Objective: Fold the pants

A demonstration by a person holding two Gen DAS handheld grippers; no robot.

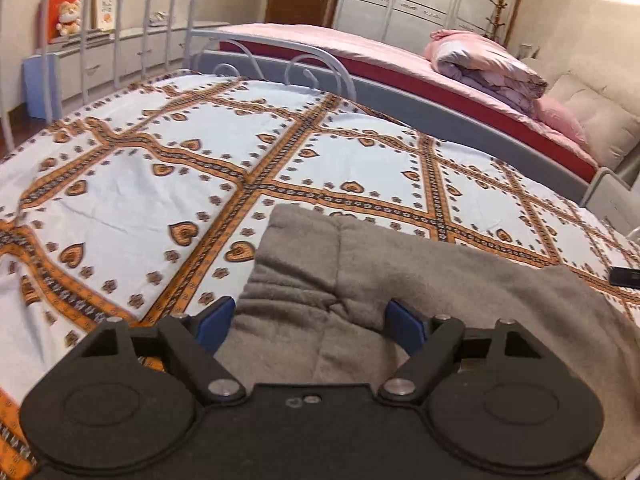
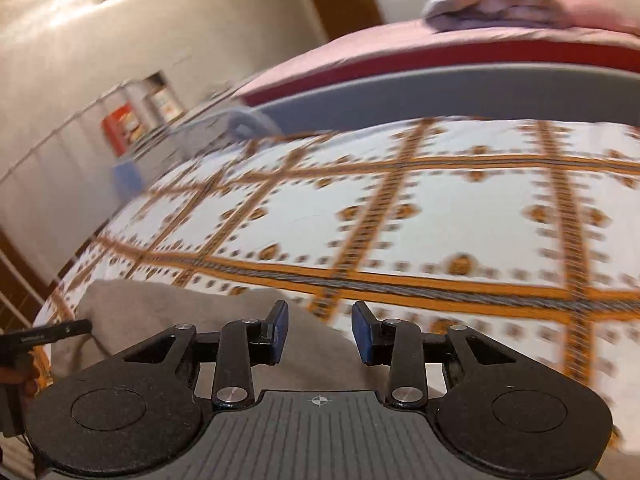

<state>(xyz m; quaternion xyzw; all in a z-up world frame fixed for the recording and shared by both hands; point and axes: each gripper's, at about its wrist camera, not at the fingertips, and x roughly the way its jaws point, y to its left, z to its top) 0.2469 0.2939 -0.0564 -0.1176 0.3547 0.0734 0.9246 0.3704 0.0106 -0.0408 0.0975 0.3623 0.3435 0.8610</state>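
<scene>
- Hovering over grey pants (image 1: 360, 280): left gripper (image 1: 310, 322), jaws spread wide, nothing pinched.
- Blue pads (image 1: 214, 322) sit either side of a bunched fold of the fabric; cannot tell if they touch it.
- Pants run from directly under the left gripper forward and off to its right, lying on the patterned bedsheet (image 1: 160, 168). Far edge of the pants sits ahead of the fingertips, rounded corner ahead-left.
- Small dark object (image 1: 625, 276) on the sheet, far right of the left gripper, just past the pants edge. Too small to identify.
- Right gripper (image 2: 320, 330): jaws parted, narrower gap than the left, nothing between them.
- In the right wrist view the pants (image 2: 168, 312) lie below and to the left of the gripper; left finger (image 2: 280, 330) is over fabric, right finger over bare bedsheet (image 2: 460, 216).
- Right view is motion-blurred, so fine detail on the sheet is unreadable.
- Bit of black tool (image 2: 44, 336) visible at far left edge of the right view, beside the pants.
- Ahead of both grippers, past the sheet: grey bed rail (image 1: 460, 120), then a pink bed (image 1: 360, 50) with a rolled quilt (image 1: 488, 62) on it.
- Ahead-left of the left gripper: white metal bedframe bars (image 1: 120, 20), low drawers, plush toy (image 1: 68, 18).
</scene>
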